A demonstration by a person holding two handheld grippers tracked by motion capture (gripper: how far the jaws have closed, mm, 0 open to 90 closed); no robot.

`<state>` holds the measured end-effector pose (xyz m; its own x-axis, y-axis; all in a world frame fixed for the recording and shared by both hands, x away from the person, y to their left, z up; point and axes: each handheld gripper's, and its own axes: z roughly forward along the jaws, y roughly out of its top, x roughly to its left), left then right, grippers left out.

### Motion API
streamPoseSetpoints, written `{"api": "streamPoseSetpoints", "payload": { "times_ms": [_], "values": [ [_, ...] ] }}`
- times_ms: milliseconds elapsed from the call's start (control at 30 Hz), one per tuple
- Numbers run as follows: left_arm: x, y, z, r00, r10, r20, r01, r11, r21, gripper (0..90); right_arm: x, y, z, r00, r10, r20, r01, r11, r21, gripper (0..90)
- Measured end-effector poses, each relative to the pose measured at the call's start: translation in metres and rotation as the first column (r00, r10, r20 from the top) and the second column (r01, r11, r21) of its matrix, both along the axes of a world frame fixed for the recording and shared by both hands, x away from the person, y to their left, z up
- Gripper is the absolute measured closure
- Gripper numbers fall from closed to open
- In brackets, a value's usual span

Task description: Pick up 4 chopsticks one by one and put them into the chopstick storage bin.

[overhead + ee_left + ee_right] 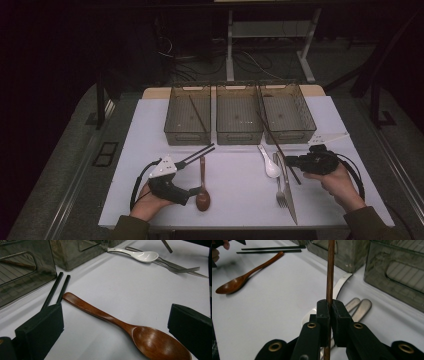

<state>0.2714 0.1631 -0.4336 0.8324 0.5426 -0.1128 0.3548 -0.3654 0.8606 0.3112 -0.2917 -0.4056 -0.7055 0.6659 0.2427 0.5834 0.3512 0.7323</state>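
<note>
Clamping a brown chopstick [330, 270], the right tool [331, 312] hides its lower end.

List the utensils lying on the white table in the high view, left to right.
Black chopsticks → wooden spoon → white spoon → fork → knife.

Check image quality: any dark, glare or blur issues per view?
High view: floor beyond the white table nearly black. Left gripper view: glare on the glossy white ceramic spoon. Right gripper view: the brown wooden chopstick sharp, the smoky translucent plastic bins behind soft.
</note>
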Motion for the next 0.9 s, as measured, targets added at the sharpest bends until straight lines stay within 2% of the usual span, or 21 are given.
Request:
{"api": "streamPoseSetpoints", "payload": {
  "times_ms": [500,900],
  "values": [
    [0.0,0.0,0.0,1.0,0.0,0.003,0.0,1.0,0.001,0.0,0.021,0.025,0.007,0.9979,0.0,0.064,-0.006,0.997,0.083,84.2],
    [0.0,0.001,0.001,0.9999,0.014,0.005,-0.014,0.9999,-0.008,0.9,0.039,0.052,0.018,0.9944,0.005,0.106,-0.018,0.992,0.125,84.3]
  ]
}}
